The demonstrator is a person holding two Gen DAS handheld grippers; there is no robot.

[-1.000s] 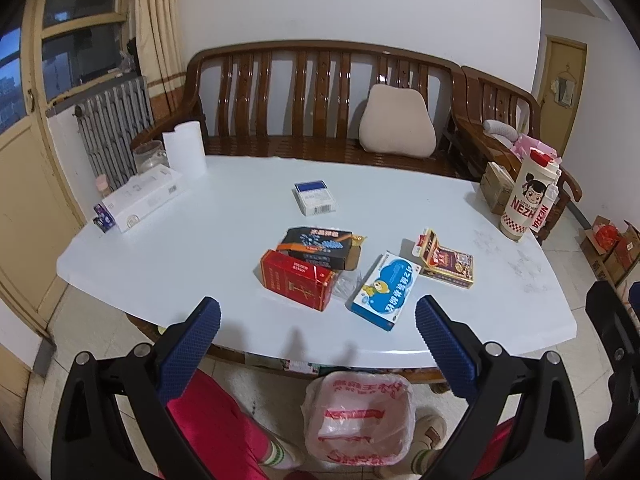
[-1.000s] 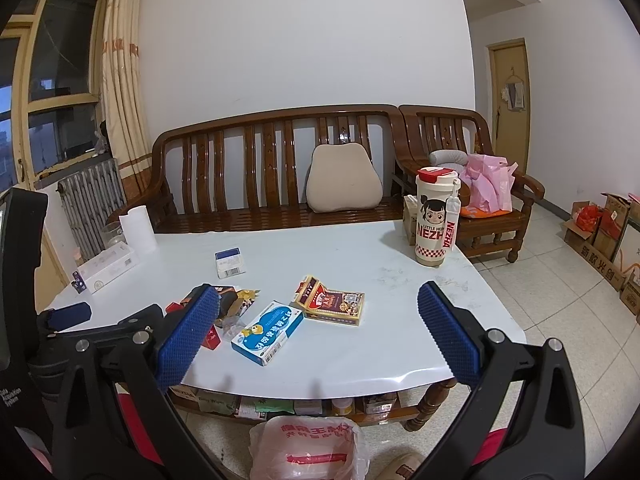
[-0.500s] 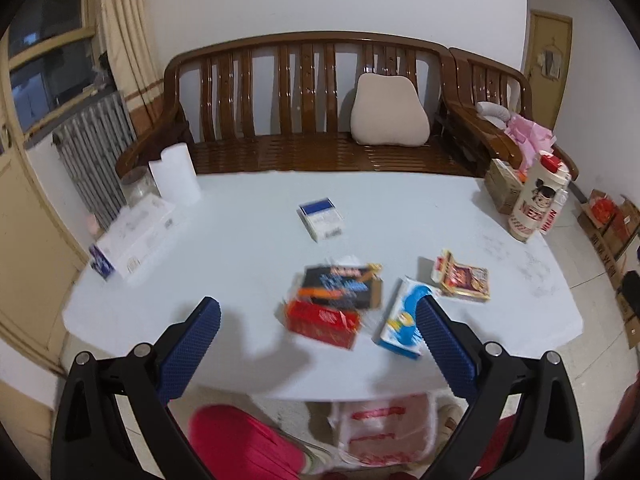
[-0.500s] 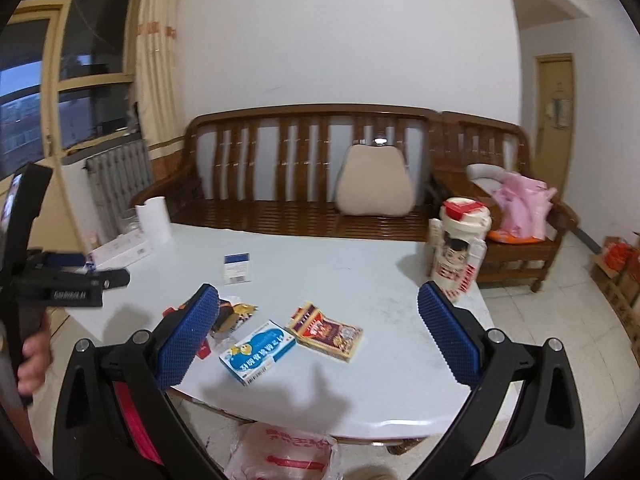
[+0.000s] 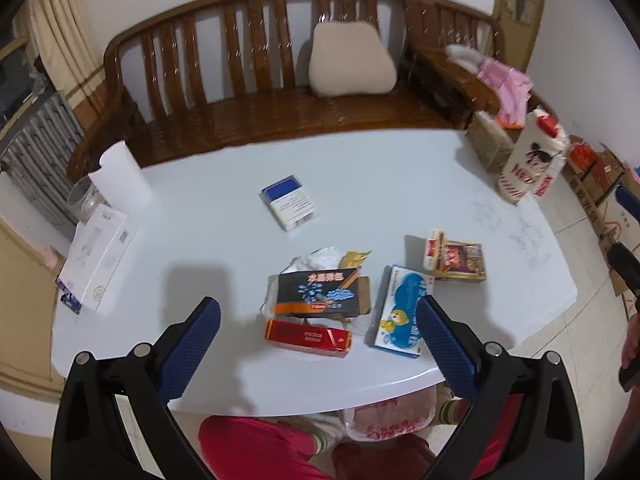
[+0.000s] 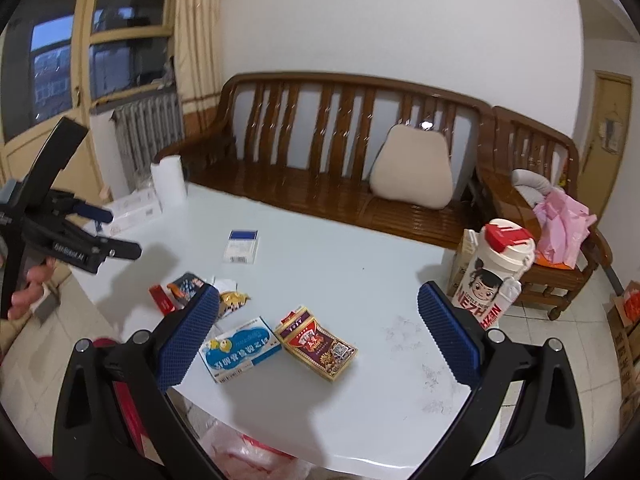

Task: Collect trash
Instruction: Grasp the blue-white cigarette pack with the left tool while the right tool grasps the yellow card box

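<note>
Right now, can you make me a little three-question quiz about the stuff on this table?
1. True or false: the left gripper holds the red box.
2. Which lies nearer the bench: A) the blue-topped box, B) the cartoon box?
3. Fill in: the plastic bag sits ____ the table edge.

Key: 1 false, it is open and empty. 2 A. 3 below.
</note>
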